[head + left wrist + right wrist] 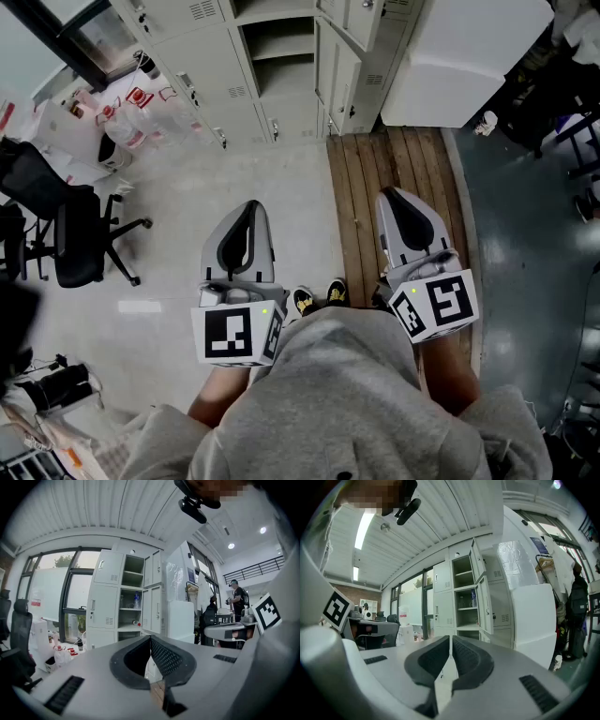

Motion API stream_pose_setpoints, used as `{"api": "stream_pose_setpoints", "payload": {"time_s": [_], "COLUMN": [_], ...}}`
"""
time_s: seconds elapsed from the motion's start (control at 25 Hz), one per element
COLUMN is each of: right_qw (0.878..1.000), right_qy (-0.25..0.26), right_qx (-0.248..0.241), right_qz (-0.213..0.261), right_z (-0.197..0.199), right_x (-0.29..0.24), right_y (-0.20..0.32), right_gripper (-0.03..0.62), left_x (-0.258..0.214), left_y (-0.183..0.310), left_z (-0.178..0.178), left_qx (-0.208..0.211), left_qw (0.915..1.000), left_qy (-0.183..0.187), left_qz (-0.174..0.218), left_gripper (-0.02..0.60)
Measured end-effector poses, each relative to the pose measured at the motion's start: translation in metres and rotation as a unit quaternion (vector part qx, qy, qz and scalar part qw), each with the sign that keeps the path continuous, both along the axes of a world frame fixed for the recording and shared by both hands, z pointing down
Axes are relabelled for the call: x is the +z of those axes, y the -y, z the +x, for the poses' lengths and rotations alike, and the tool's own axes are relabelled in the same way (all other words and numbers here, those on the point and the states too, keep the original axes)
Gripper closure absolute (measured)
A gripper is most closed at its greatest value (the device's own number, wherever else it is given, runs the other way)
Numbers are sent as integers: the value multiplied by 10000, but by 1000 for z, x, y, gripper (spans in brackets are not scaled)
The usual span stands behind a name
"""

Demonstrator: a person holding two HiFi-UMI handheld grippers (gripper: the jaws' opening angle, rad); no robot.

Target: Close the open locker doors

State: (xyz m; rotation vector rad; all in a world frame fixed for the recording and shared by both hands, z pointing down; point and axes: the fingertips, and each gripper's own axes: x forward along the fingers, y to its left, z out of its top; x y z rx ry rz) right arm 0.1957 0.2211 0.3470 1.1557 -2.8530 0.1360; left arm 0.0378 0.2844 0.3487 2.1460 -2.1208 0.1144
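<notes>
A bank of pale grey lockers (220, 80) stands ahead of me. The middle column (281, 47) is open, with shelves showing and a bottle (136, 601) on one shelf. Its two doors, upper (364, 17) and lower (343, 73), swing out to the right; the right gripper view shows them edge-on, upper door (476, 559) above lower door (483, 604). My left gripper (251, 206) is shut and empty, well short of the lockers, its tips meeting at left gripper (150, 638). My right gripper (389, 194) is also shut on nothing, right gripper (451, 638) pointing level toward the open column.
A wooden plank platform (361, 216) runs under my right side toward the lockers. A tall white cabinet (459, 56) stands right of the open doors. A black office chair (75, 234) and bags with bottles (131, 117) sit at left. People (236, 597) stand at far right.
</notes>
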Motion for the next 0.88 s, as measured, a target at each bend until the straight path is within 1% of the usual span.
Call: {"api": "stream_pose_setpoints", "payload": {"time_s": [0.16, 0.4, 0.68, 0.88], "right_qw": [10000, 10000, 10000, 9999], "right_qy": [-60, -16, 30, -13], "right_qx": [-26, 52, -3, -117], "right_qz": [26, -36, -50, 36], "right_z": [-2, -1, -21, -41], "right_x": [2, 6, 3, 2], "right_y": [3, 2, -2, -10], "right_gripper": [556, 556, 556, 556], "left_x": [0, 0, -3, 1], "left_y": [4, 1, -10, -22], "left_z": [-4, -6, -31, -47], "left_qx": [-30, -9, -163, -190], "left_qw": [10000, 10000, 9998, 9998], "left_qy": [-13, -65, -37, -45], "left_qz": [24, 47, 88, 82], "left_gripper": [571, 571, 571, 571]}}
